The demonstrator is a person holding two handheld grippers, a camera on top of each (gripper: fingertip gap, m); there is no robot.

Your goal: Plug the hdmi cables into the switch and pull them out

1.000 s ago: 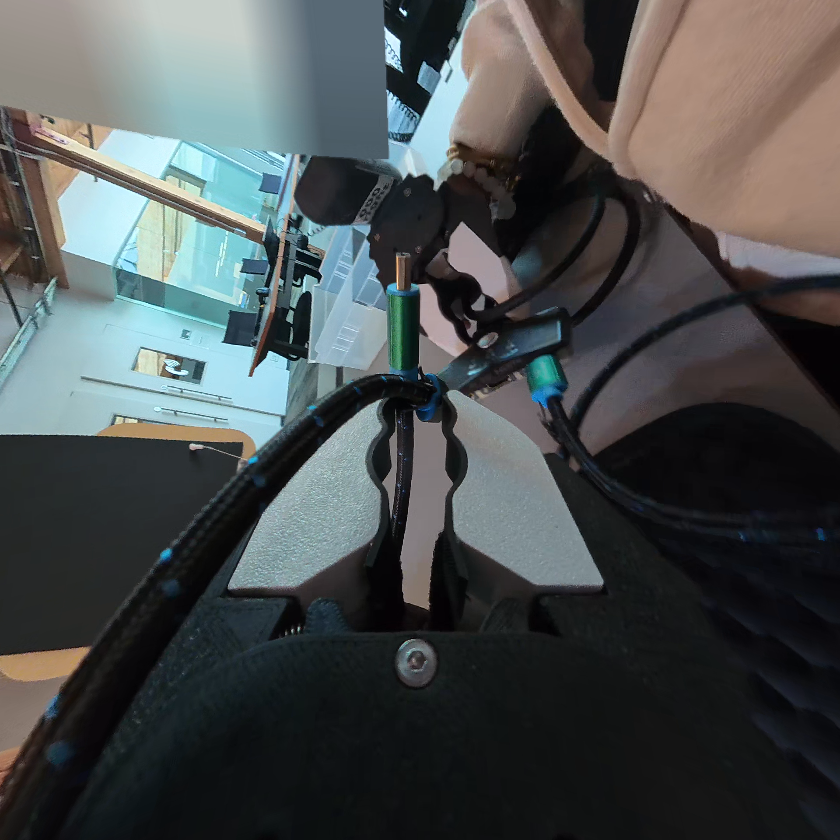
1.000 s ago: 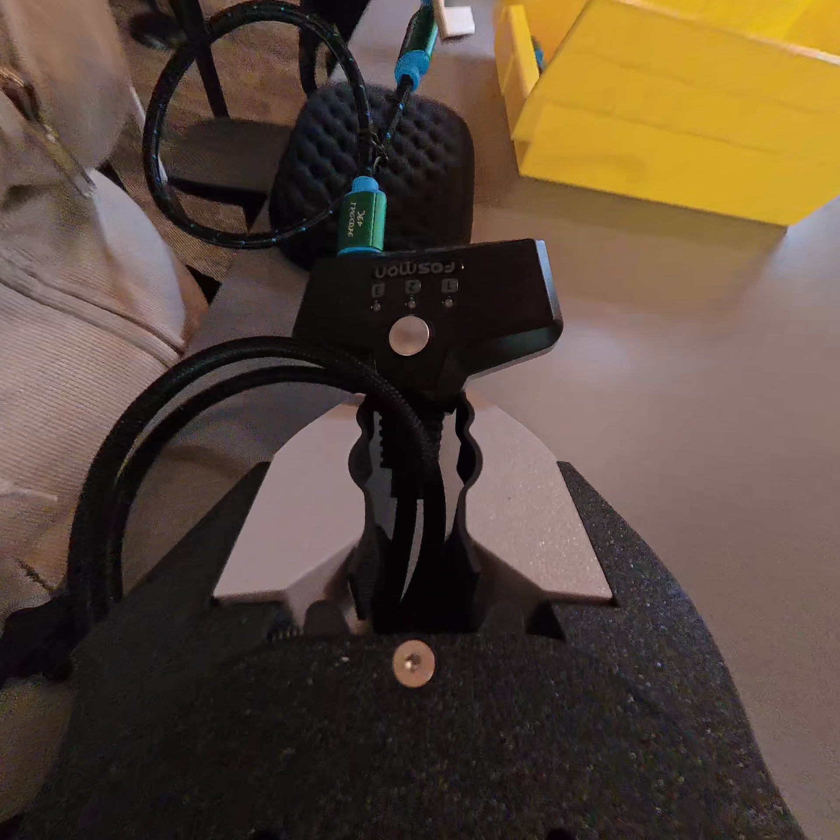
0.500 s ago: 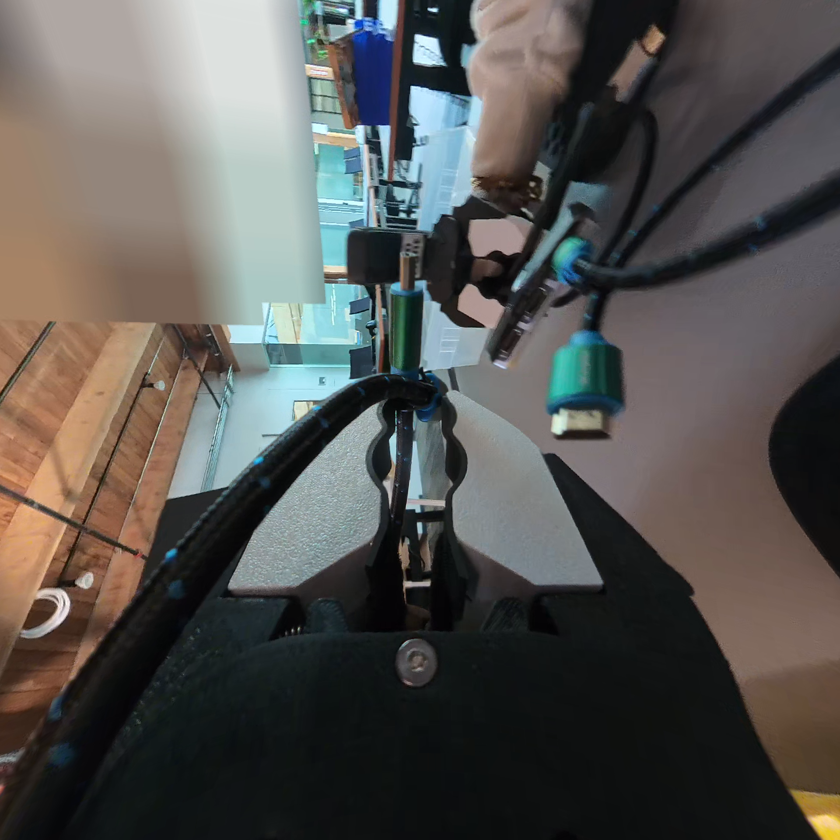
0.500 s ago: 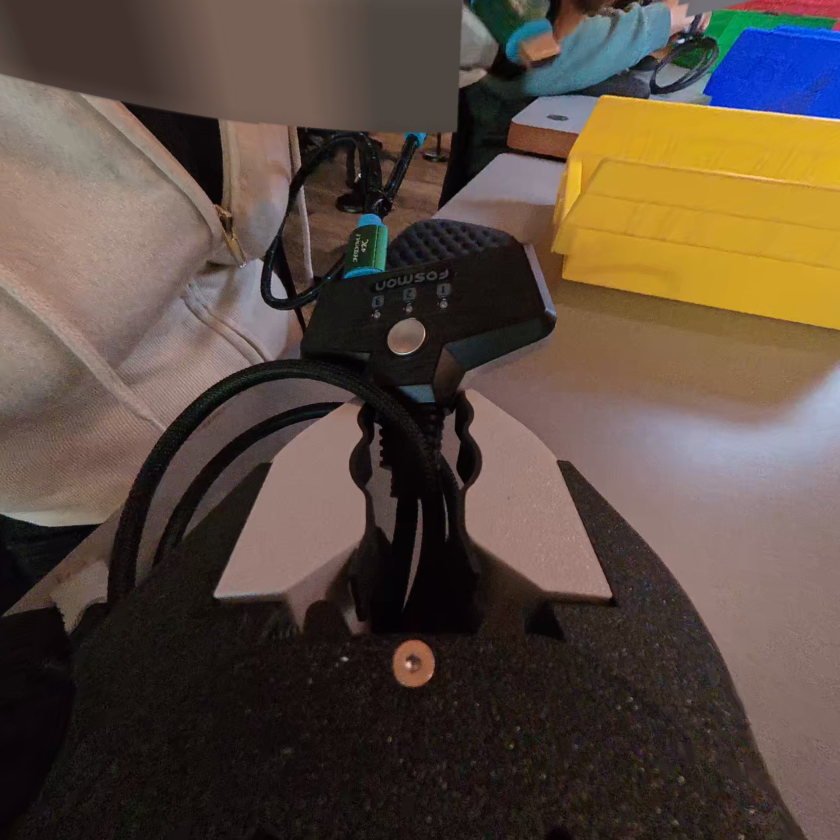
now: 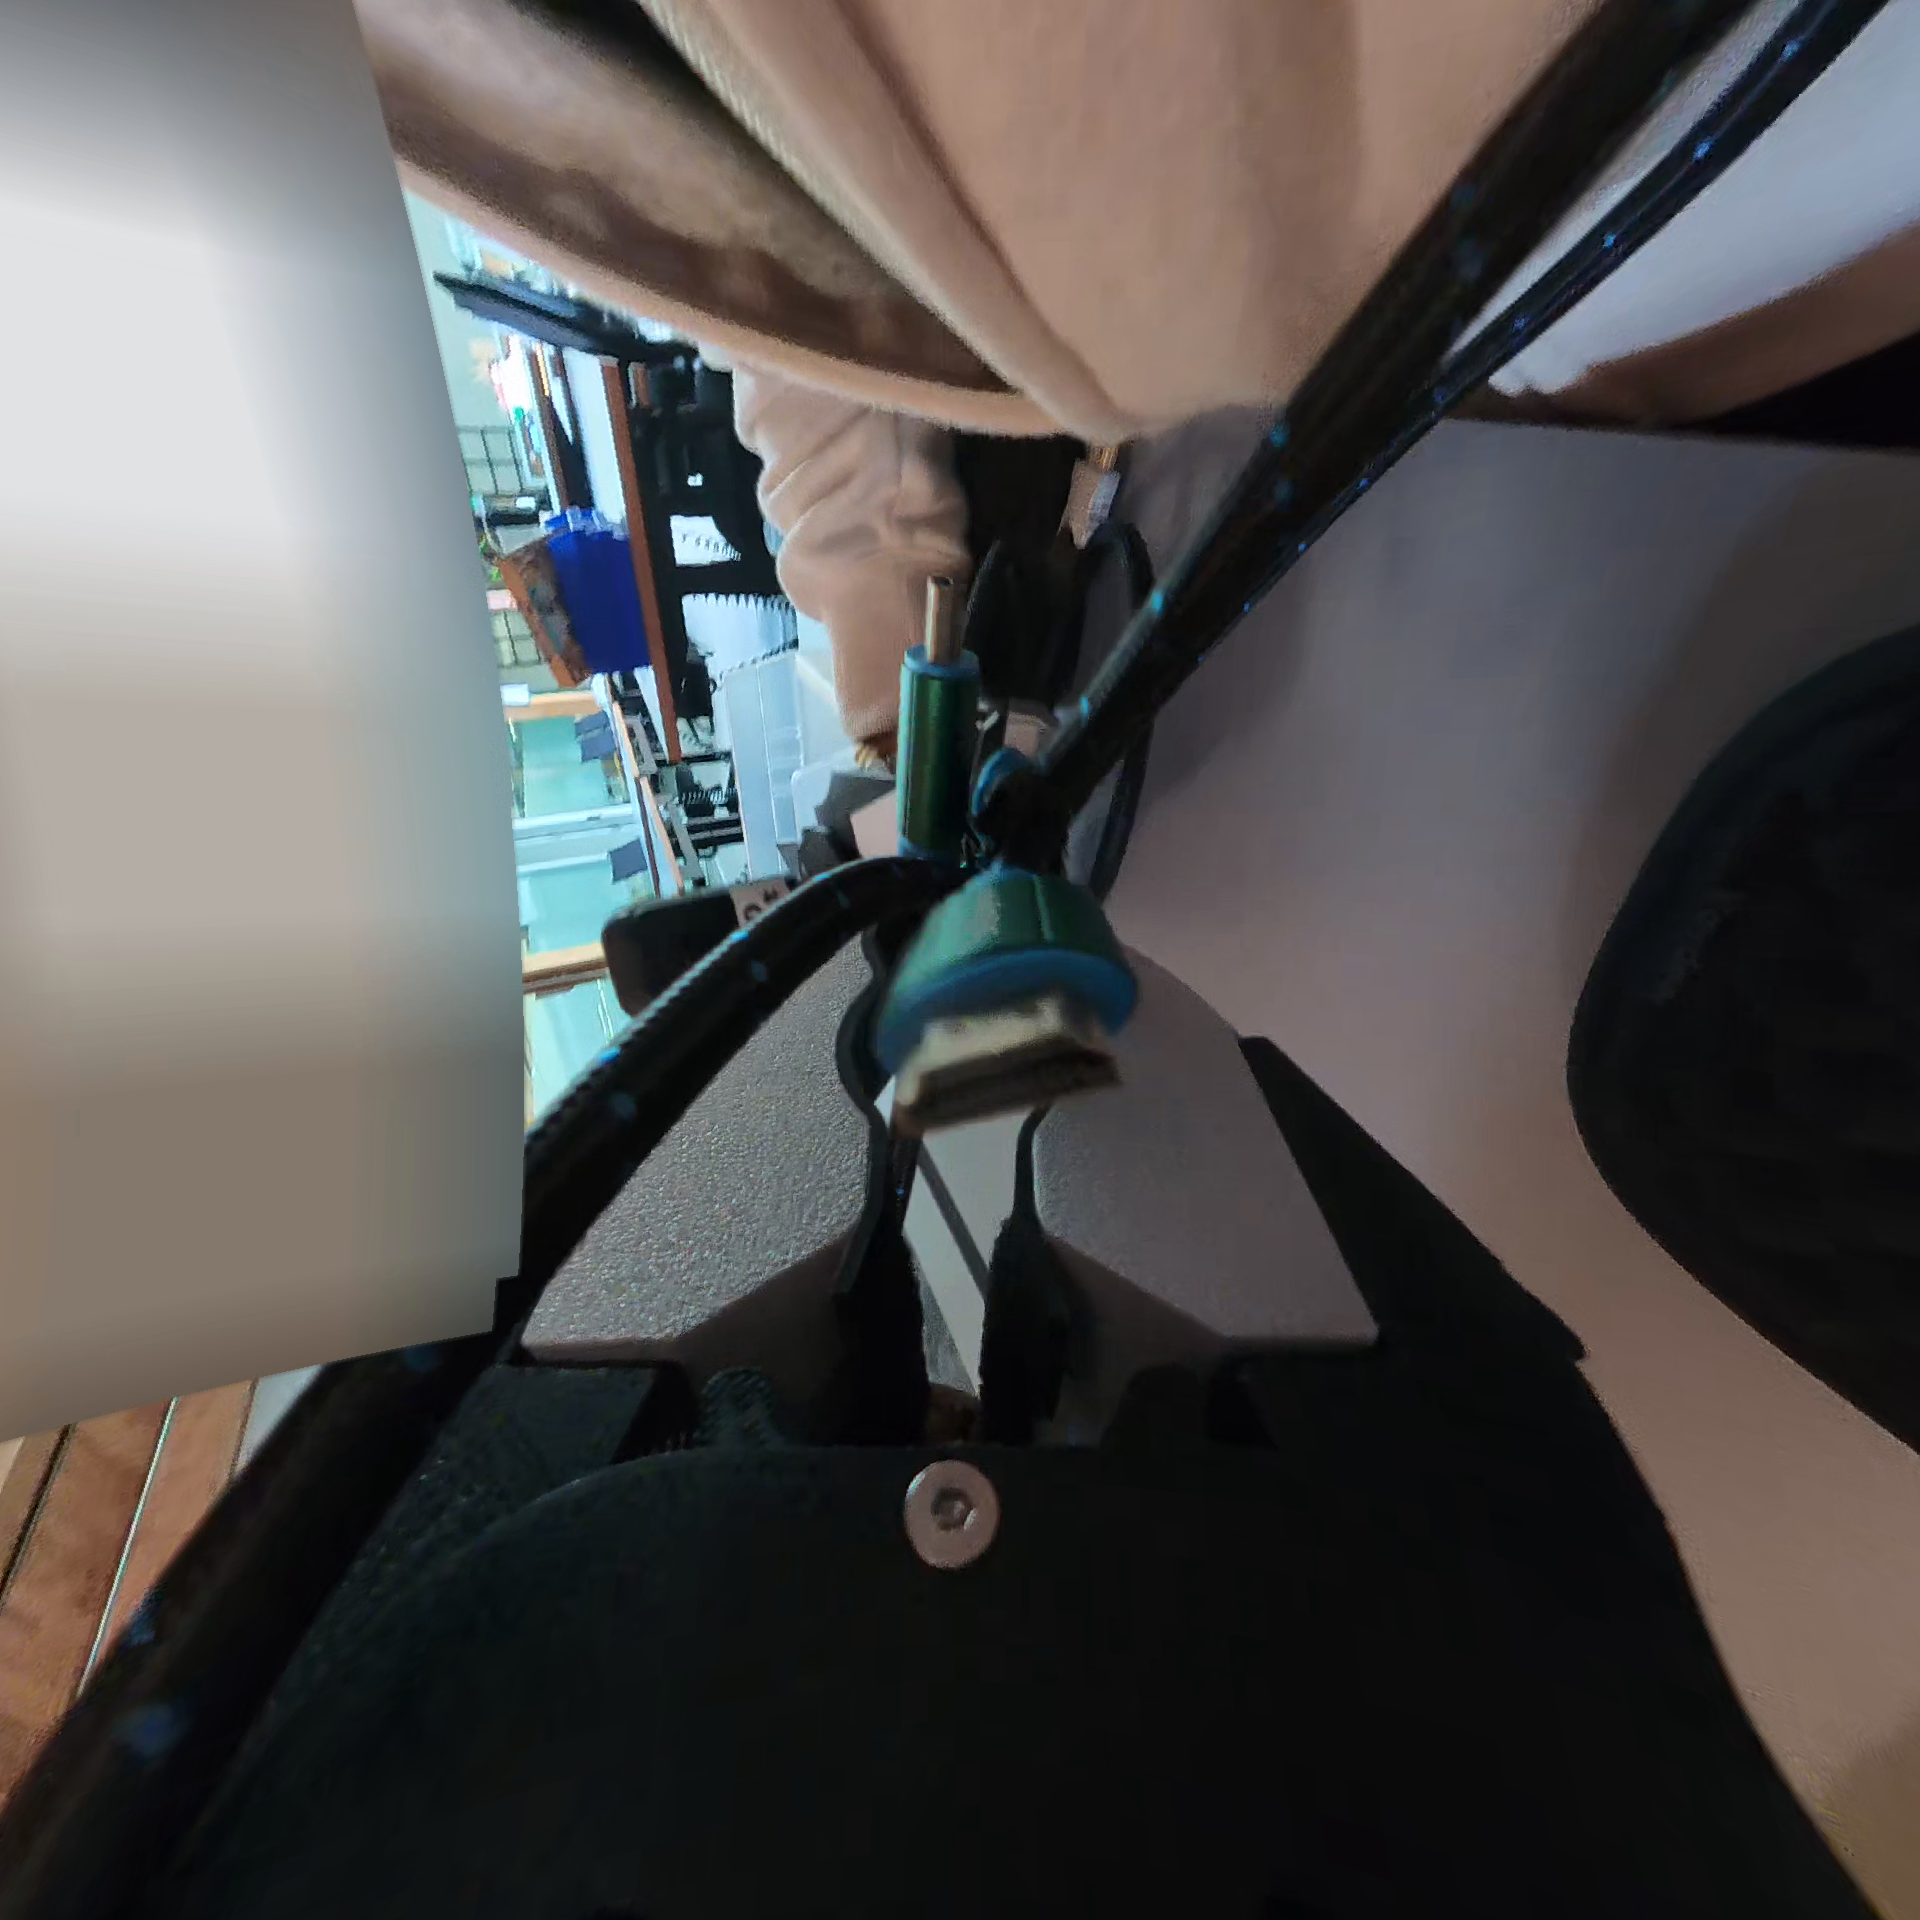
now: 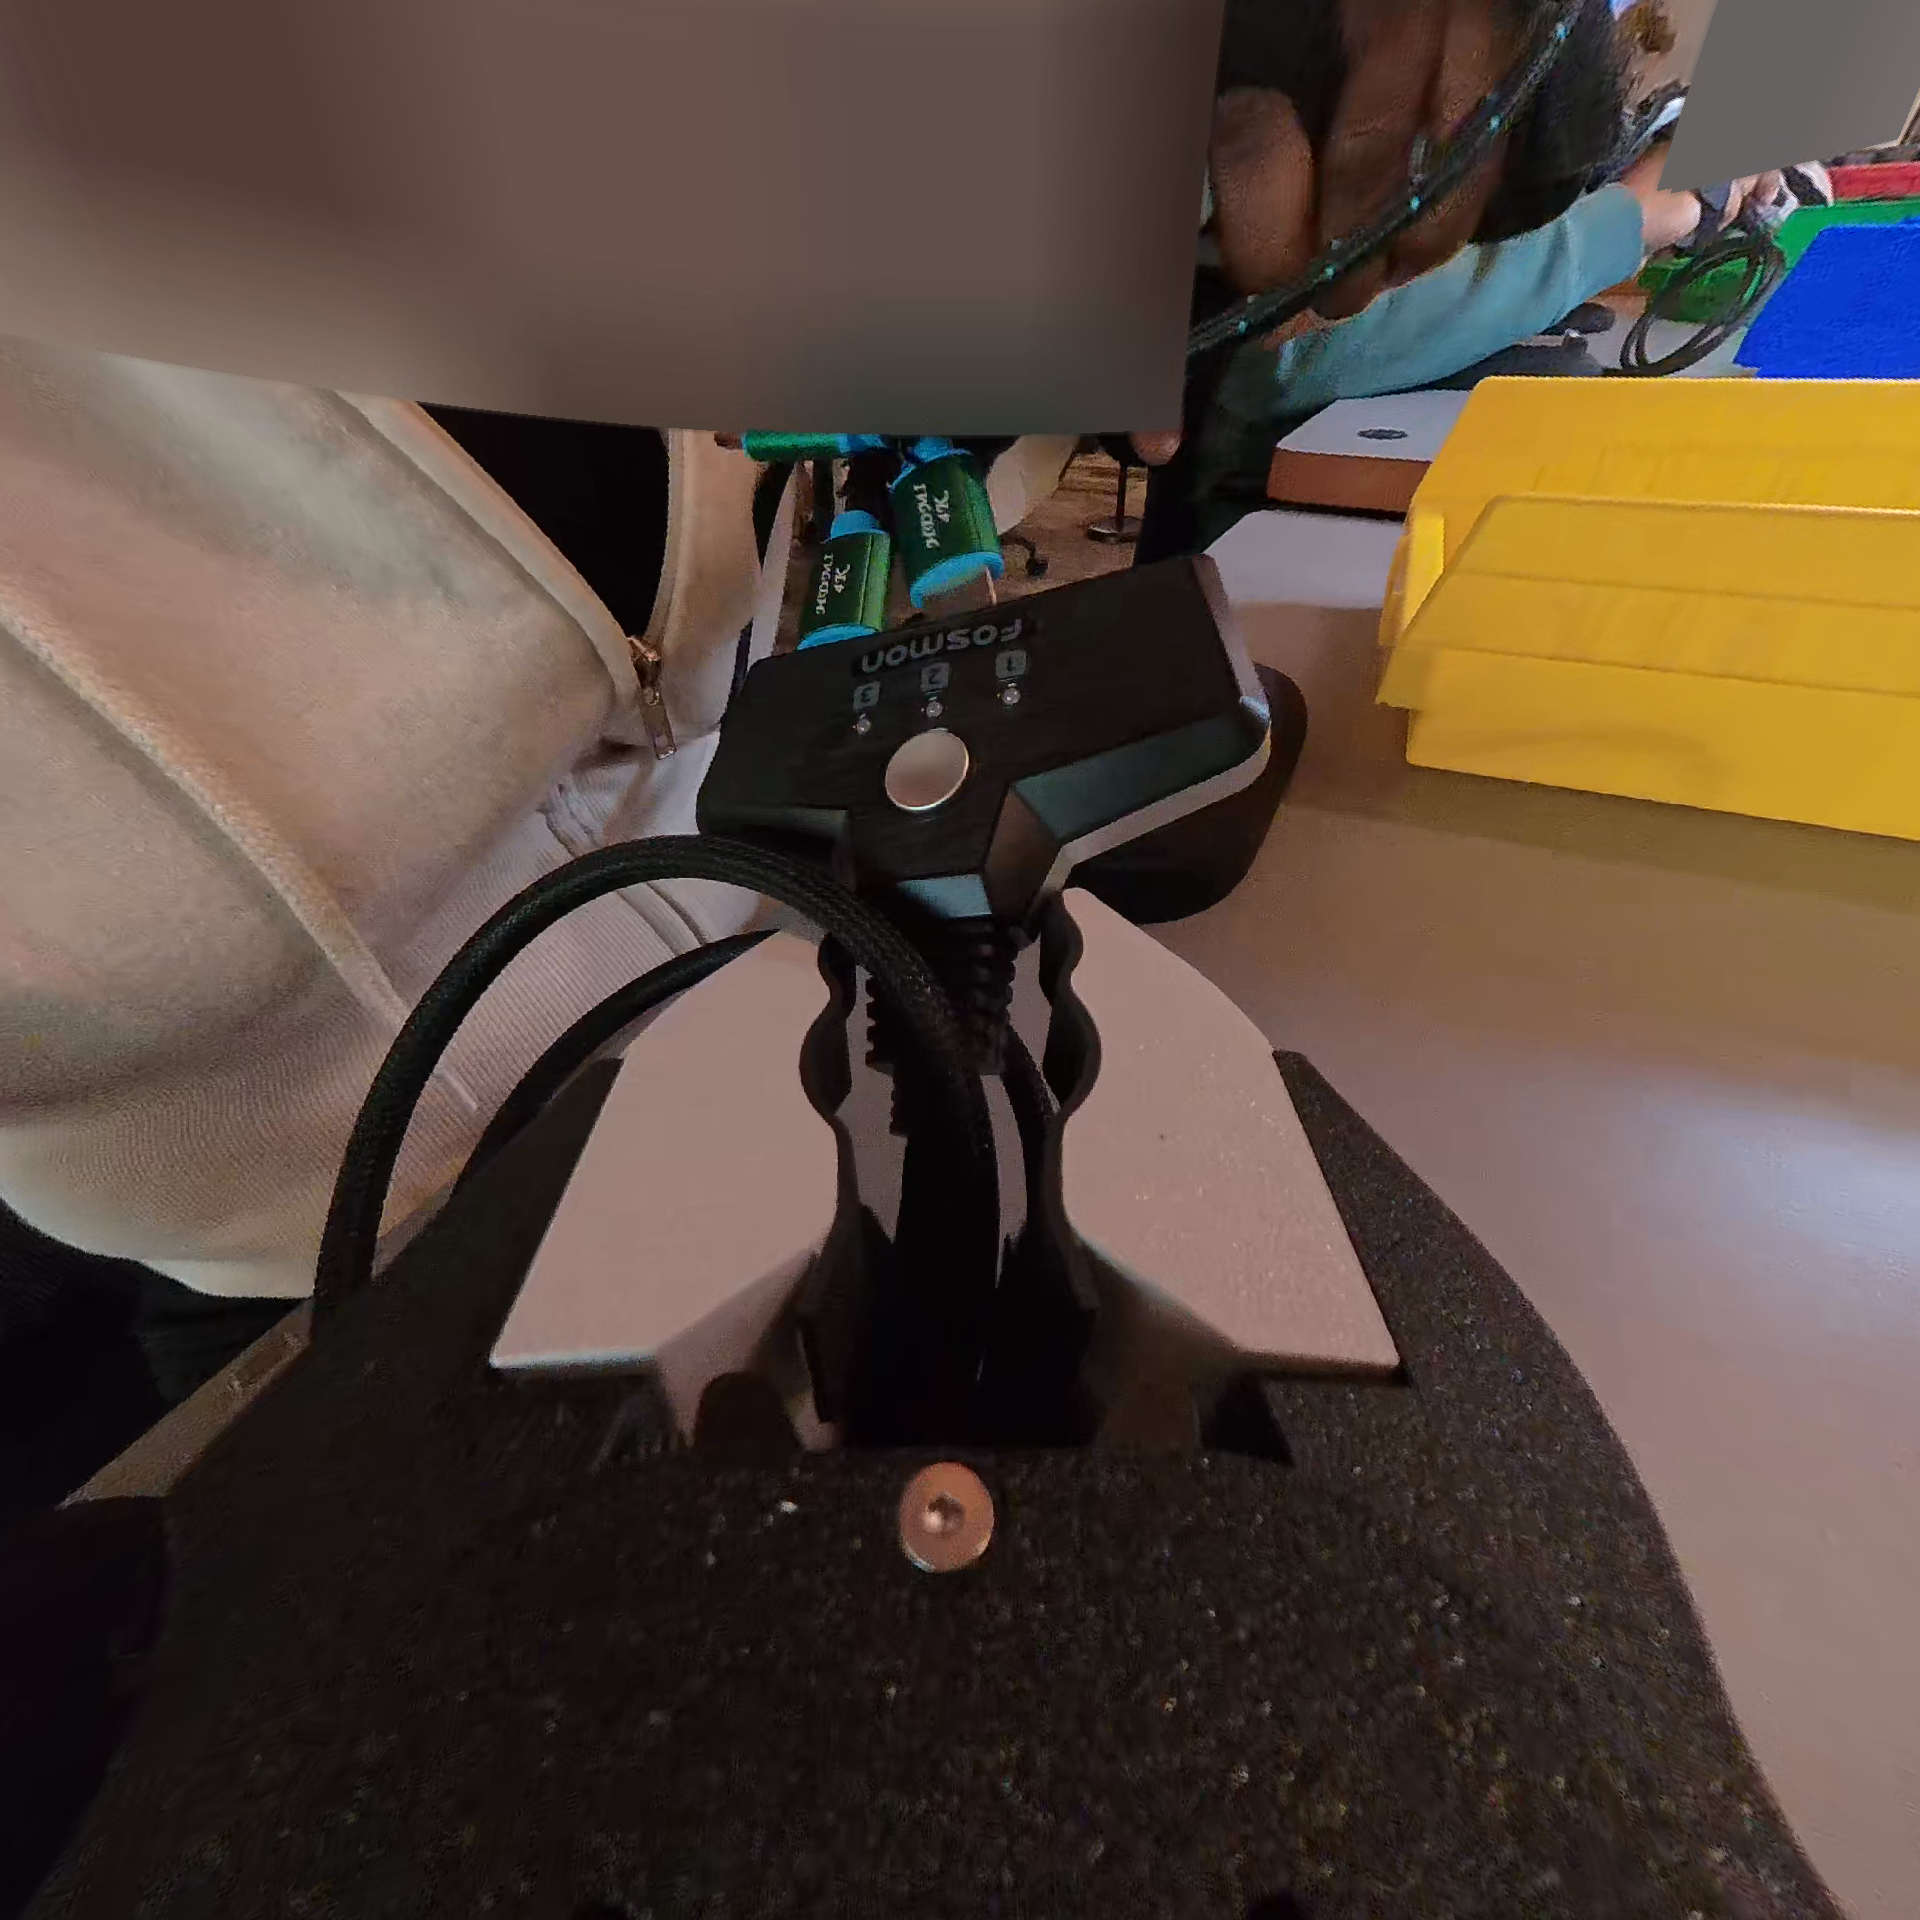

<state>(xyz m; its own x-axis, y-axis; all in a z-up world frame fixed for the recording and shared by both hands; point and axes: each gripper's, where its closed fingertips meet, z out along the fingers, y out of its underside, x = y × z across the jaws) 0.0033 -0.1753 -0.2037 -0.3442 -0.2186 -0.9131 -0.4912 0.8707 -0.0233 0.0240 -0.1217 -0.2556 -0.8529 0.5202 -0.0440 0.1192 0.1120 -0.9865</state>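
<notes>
Right wrist view: my right gripper (image 6: 940,997) is clamped on the switch's (image 6: 987,727) ribbed tail, holding it above the table (image 6: 1558,1091) — one plug (image 6: 844,592) seated, another (image 6: 945,535) at its edge. My left gripper (image 5: 951,1049) pinches a cable (image 5: 727,997) — a loose plug (image 5: 1003,997) dangles before it.

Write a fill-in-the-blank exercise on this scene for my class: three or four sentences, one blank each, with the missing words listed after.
1. The right gripper is shut on the black ____ with the round silver button.
2. The bins on the table right of the switch are ____.
3. The left gripper grips a braided cable whose plug has a ____ shell.
4. Three small indicator lights sit above the switch's ____.

Missing words: switch; yellow; green; button
</notes>
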